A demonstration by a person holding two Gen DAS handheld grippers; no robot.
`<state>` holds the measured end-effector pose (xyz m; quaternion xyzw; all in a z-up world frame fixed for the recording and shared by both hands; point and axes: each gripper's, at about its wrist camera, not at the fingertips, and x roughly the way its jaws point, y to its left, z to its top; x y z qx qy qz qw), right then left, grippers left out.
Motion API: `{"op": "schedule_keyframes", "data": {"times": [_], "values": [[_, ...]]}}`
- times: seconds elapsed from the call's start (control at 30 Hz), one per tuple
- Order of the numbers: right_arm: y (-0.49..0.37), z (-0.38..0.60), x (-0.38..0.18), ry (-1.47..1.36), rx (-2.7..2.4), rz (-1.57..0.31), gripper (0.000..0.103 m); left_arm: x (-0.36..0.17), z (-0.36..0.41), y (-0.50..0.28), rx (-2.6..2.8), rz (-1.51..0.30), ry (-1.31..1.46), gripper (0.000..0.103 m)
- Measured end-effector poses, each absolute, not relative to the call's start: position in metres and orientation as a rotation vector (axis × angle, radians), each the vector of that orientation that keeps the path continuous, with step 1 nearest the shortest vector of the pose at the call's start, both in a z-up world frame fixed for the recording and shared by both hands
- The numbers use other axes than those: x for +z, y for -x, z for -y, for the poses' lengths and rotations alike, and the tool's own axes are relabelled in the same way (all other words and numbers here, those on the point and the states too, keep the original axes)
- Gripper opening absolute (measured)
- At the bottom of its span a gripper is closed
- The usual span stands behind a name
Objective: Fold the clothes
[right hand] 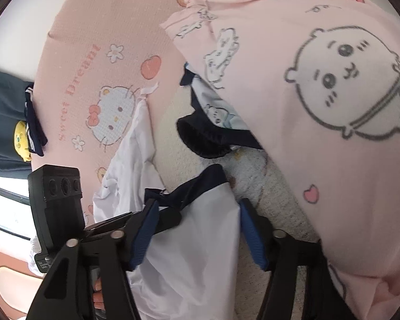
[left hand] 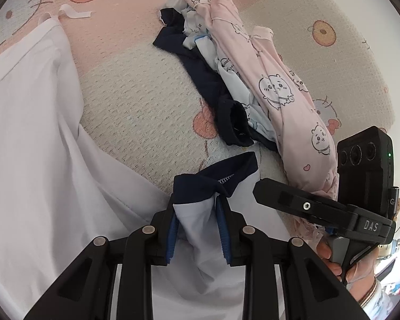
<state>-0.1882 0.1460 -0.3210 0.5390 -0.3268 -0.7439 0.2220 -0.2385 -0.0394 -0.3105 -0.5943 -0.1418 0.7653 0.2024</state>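
Two fisheye views look down on a bed sheet (left hand: 136, 101) printed with cartoon cats and peaches, strewn with laundry.

A white shirt (left hand: 32, 144) with a navy cuff (left hand: 216, 184) spreads across the left of the sheet. Just beside it, toward the right, lies a heap of unfolded clothes: a pink garment (left hand: 288, 98) printed with cartoon bears, a pale blue piece (left hand: 229, 72) and a navy piece (left hand: 200, 72) tucked under it.

The step in hand looks like taking hold of the white shirt's sleeve end, ahead of spreading or folding it. Nothing is folded yet, so the task seems near its start.

The left hand-held gripper (left hand: 197, 229) is clamped on the sleeve: its blue pads (left hand: 222, 229) pinch a fold of white cloth just below the navy cuff.

The right hand-held gripper (right hand: 197, 229) stands about half apart. The same sleeve end lies between its blue pads (right hand: 144, 234). The left pad seems to touch the cloth; the right pad stands clear of it, so it does not grip.

In the left view, the right tool's black body and the person's fingers (left hand: 330, 256) sit close by at lower right.

The next move likely calls for the right jaws to close on the cuff edge, then both hands to draw the sleeve taut and clear of the pink heap, which lies very near.
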Motion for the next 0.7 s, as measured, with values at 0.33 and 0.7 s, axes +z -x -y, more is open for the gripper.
{"op": "schedule_keyframes", "data": {"times": [0.33, 0.7], "values": [[0.196, -0.131, -0.318, -1.596, -2.164, 0.767, 0.008, -0.321, 0.047, 0.250, 2.126, 0.557, 1.618, 0.024], [0.177, -0.165, -0.315, -1.542, -2.143, 0.925, 0.003, -0.303, 0.014, 0.253, 2.167, 0.337, 1.574, 0.021]]}}
